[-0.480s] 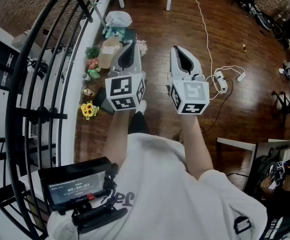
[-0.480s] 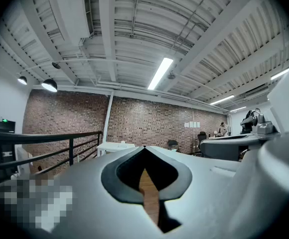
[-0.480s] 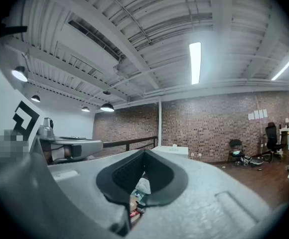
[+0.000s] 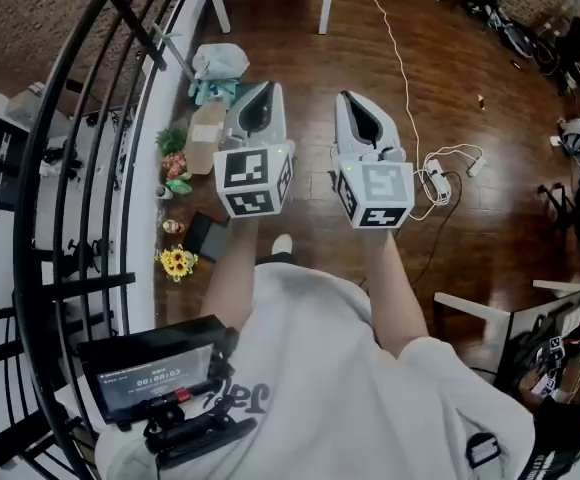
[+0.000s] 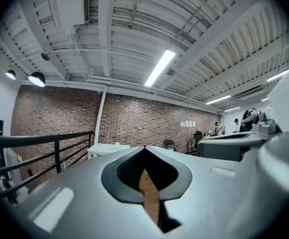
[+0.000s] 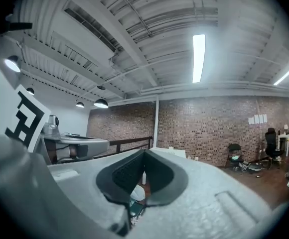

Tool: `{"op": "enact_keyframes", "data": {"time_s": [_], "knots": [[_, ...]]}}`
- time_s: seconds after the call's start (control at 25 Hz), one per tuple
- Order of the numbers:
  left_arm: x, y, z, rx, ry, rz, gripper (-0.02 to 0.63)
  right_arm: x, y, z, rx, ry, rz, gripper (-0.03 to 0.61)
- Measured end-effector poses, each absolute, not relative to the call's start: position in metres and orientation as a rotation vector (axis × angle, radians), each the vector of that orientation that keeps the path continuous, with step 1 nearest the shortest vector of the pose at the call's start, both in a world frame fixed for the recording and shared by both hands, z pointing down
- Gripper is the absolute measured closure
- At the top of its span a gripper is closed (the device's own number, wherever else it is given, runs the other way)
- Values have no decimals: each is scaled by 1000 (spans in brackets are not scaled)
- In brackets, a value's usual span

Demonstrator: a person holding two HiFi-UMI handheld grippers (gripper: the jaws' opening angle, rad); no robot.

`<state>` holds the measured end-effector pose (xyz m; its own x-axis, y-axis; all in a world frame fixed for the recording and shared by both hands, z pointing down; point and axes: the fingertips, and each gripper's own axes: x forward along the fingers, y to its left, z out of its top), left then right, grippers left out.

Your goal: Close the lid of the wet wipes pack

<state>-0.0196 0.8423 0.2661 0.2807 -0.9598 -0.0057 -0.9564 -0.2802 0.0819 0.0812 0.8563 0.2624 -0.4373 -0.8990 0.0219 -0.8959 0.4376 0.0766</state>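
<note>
No wet wipes pack shows in any view. Both grippers are held side by side at chest height above the wooden floor (image 4: 470,88), pointing forward. In the head view, my left gripper (image 4: 266,86) and my right gripper (image 4: 345,96) each have their tips together, and their marker cubes face the camera. The left gripper view shows the left gripper (image 5: 144,148) with its jaws meeting at the tip and nothing between them. In the right gripper view, the right gripper (image 6: 144,152) is shut the same way and holds nothing. Both gripper views look across the room at a brick wall (image 5: 134,118).
A black railing (image 4: 80,168) runs down the left. On the floor beside it lie a white bag (image 4: 218,61), a cardboard box (image 4: 206,123), yellow flowers (image 4: 176,263) and a dark flat item (image 4: 208,235). A power strip (image 4: 436,181) with a white cable lies to the right. A white table (image 4: 490,313) stands at lower right.
The floor items along the railing have slid down in the head view, so the person has moved forward a little. Both grippers stay shut and side by side.
</note>
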Motion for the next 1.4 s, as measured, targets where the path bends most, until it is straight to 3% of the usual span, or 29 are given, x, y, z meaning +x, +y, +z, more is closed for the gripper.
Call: {"op": "enact_keyframes", "data": {"time_s": [0.32, 1.04, 1.4], "knots": [[-23, 737, 278, 2493, -1749, -56, 598, 80, 751, 273, 1713, -2509, -62, 588], [91, 483, 275, 2405, -1895, -61, 598, 185, 492, 269, 1549, -2635, -82, 589], [129, 417, 284, 2339, -1948, -11, 598, 223, 414, 278, 1423, -2701, -14, 588]]}}
